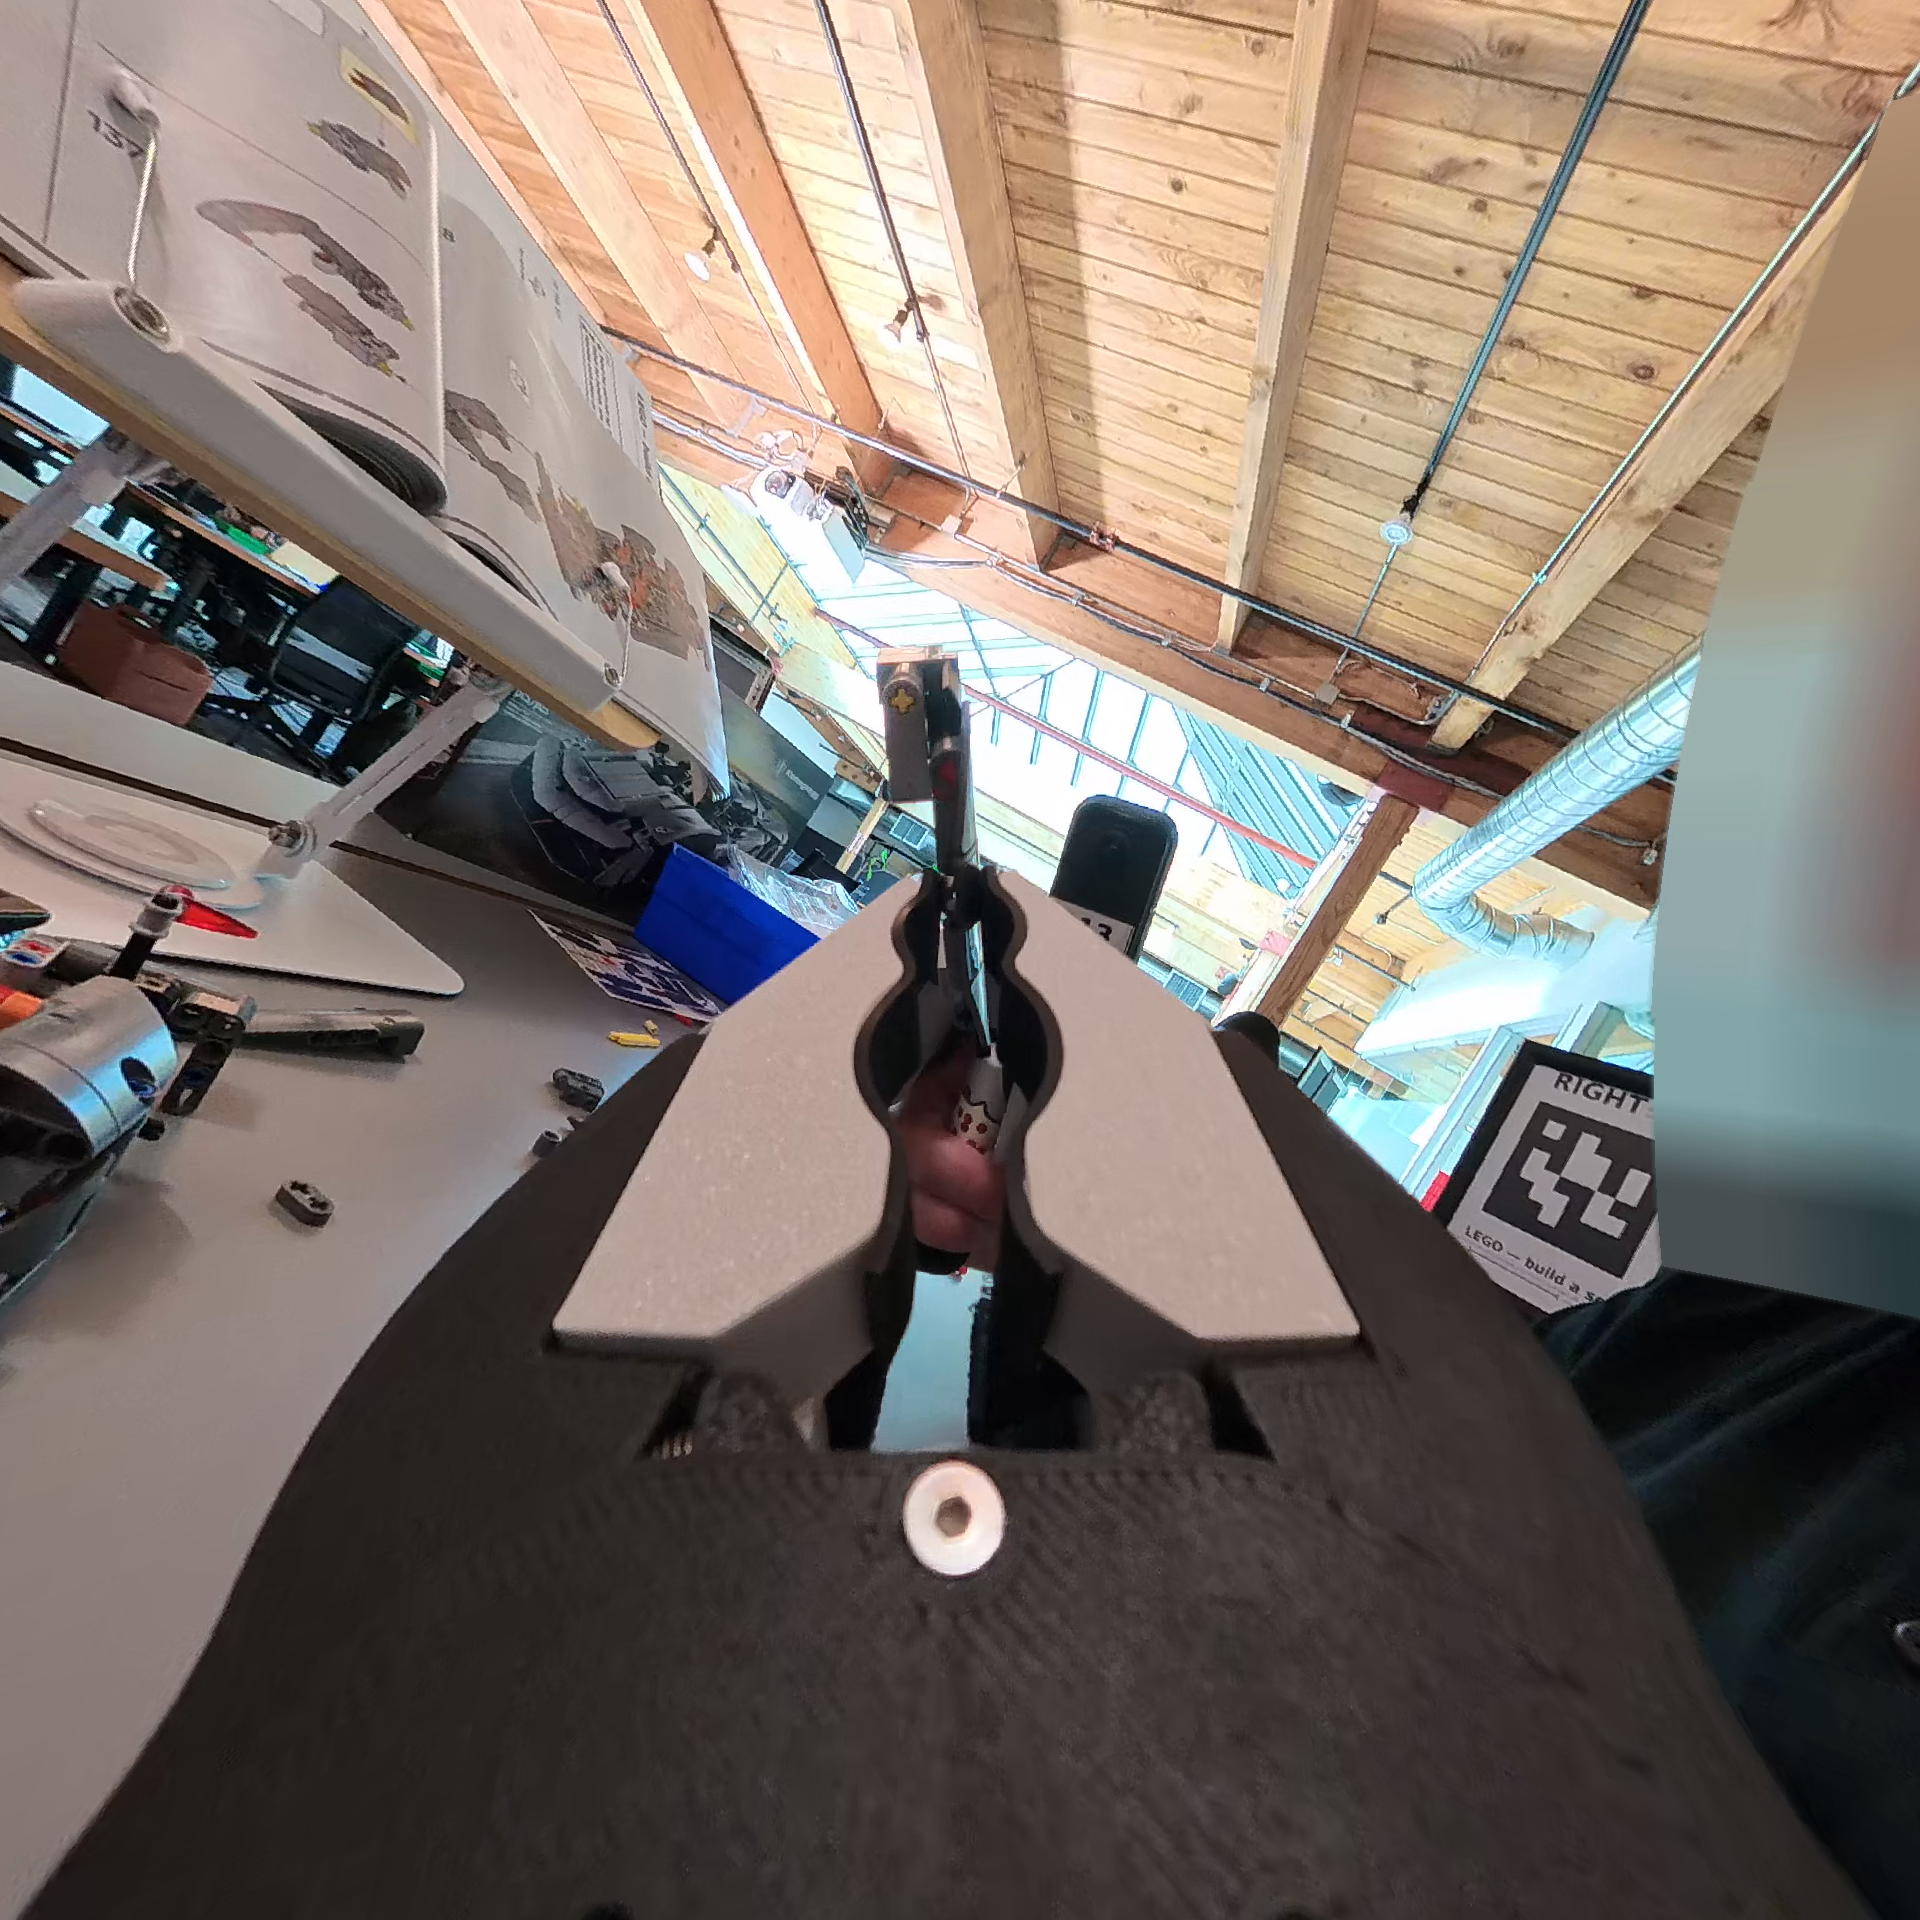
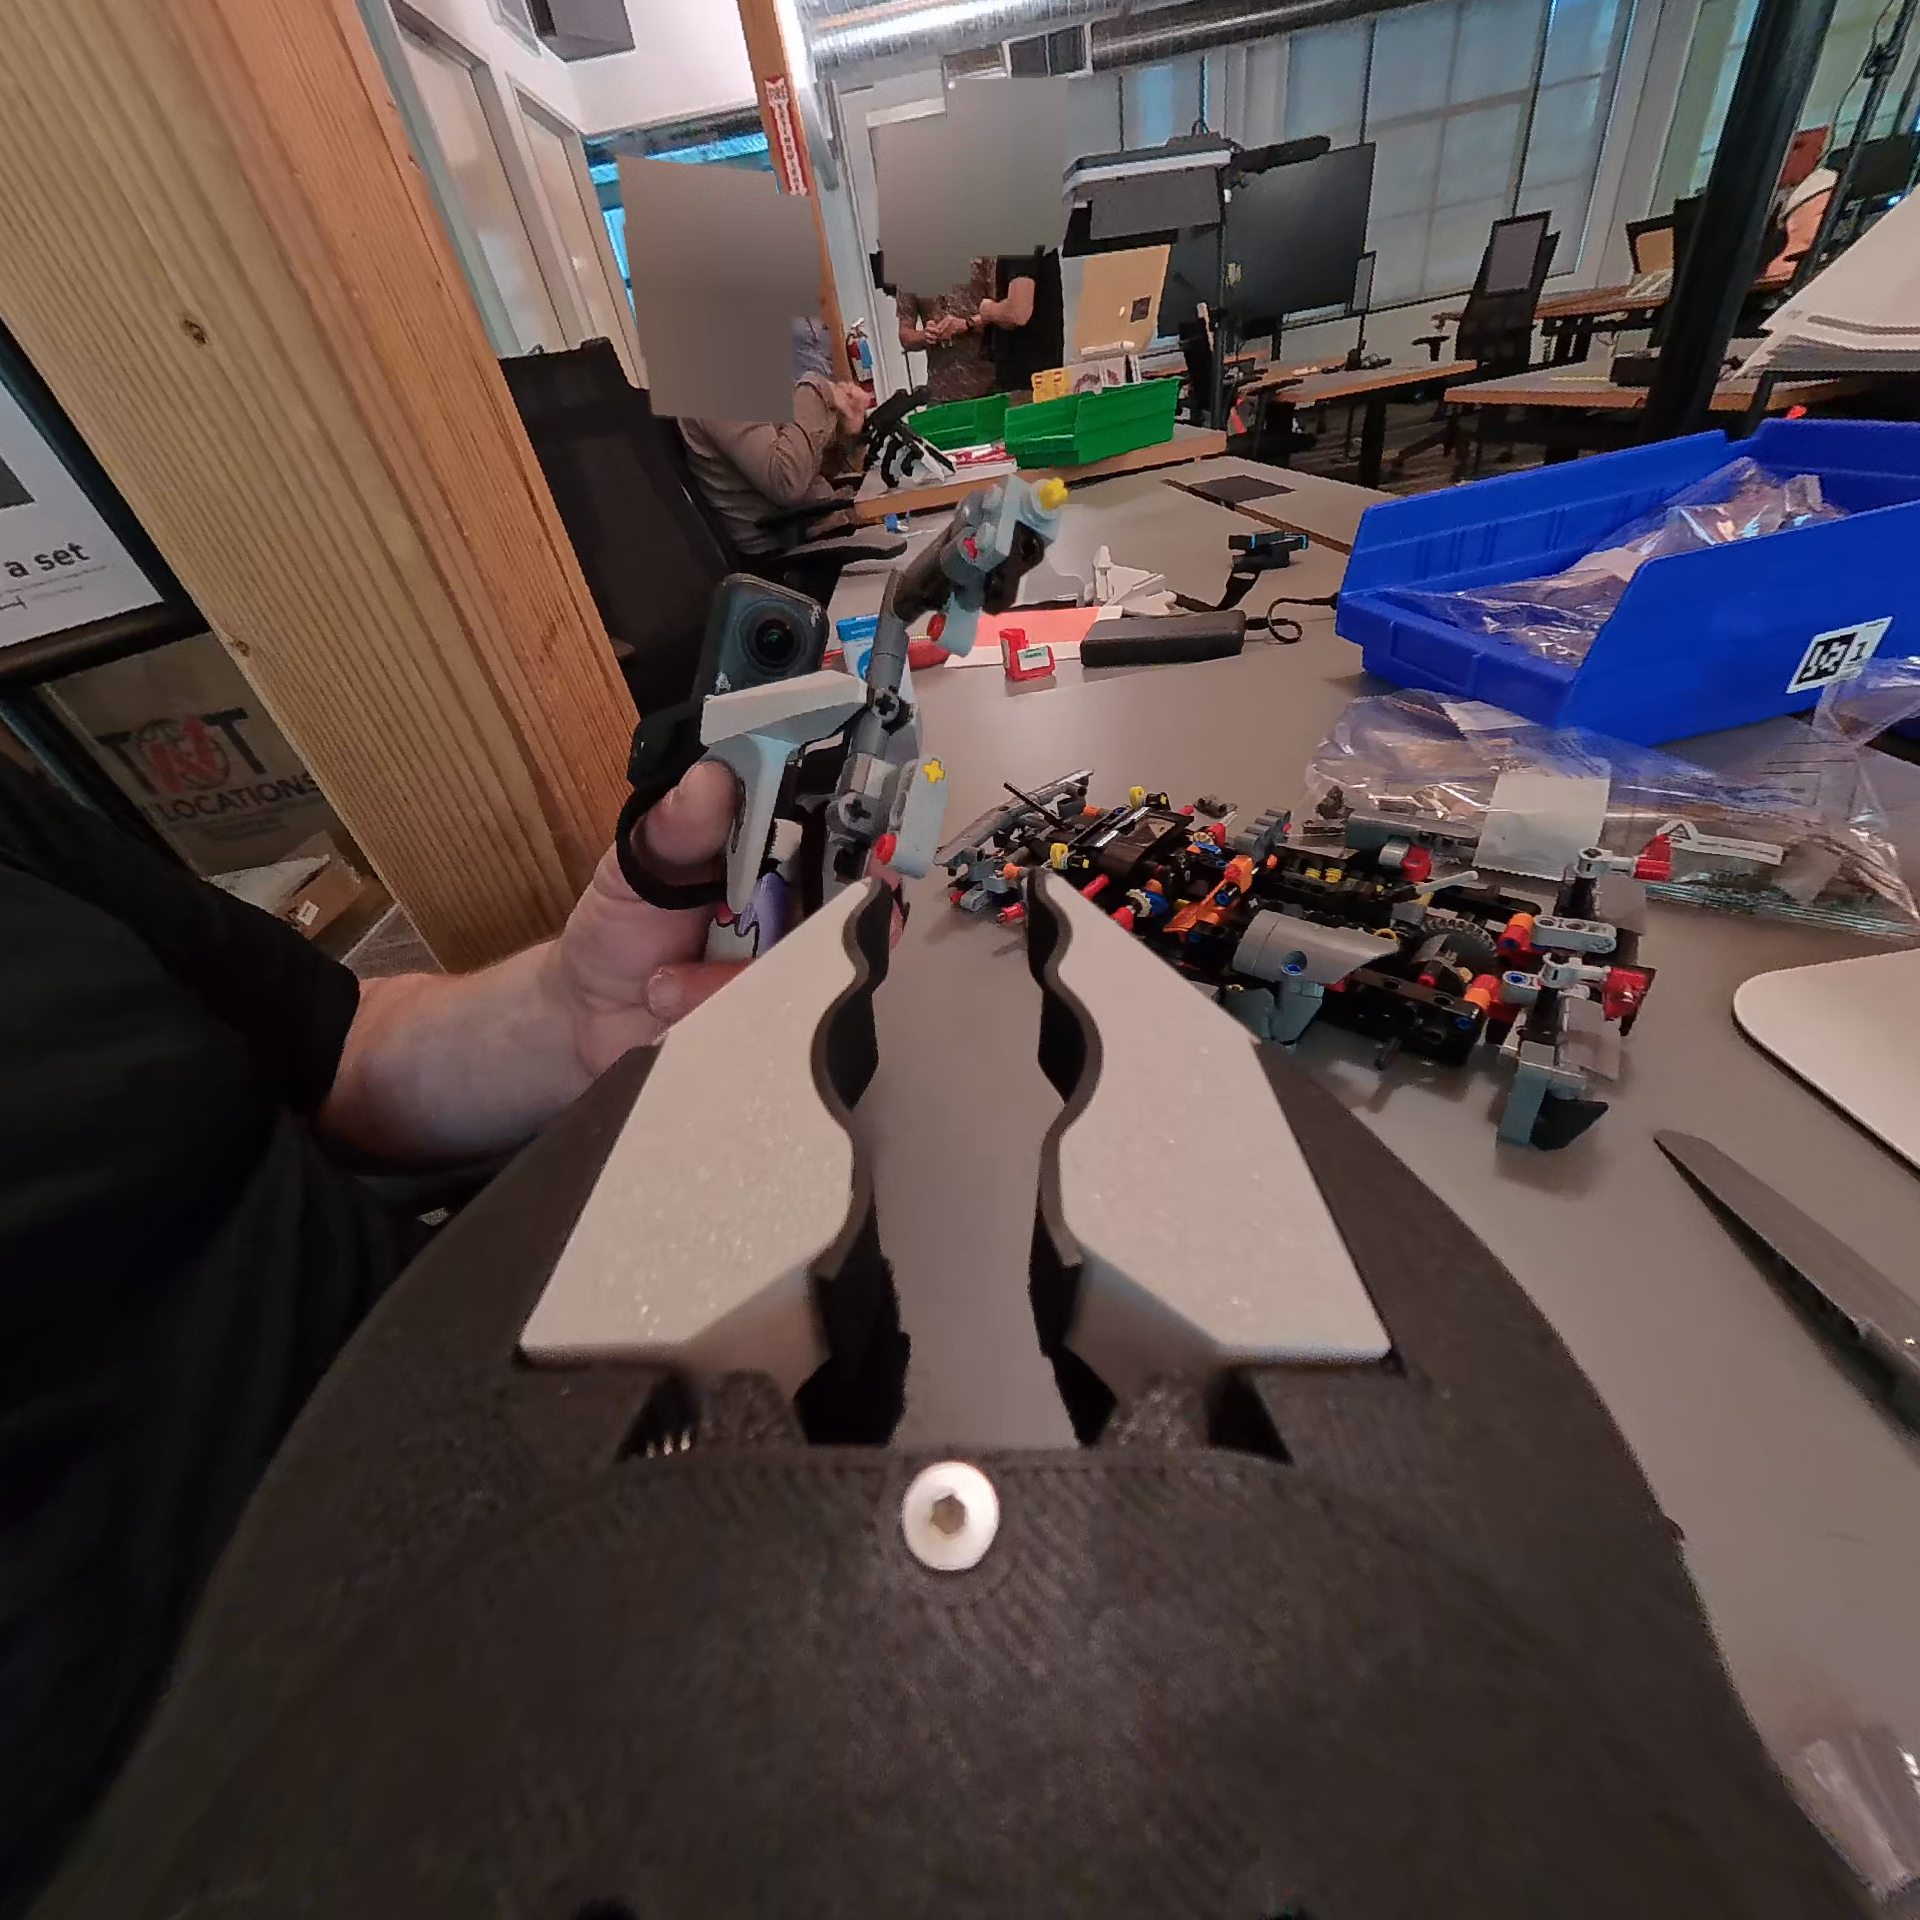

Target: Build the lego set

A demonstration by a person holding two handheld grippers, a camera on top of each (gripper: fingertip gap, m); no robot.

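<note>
Grey tabletop [image 2: 1195,748] under a timber ceiling carries a half-built brick chassis [image 2: 1299,914] at the middle, with a blue bin [image 2: 1621,613] at the far right. The left gripper [image 1: 961,894] is raised, its jaws pinched narrow on a slim grey brick assembly [image 1: 925,748] that stands up past the tips, while the right gripper [image 2: 961,899] hangs just beside it, jaws apart and empty. Held only by its lower end, that assembly could likely twist or slip if knocked sideways.
</note>
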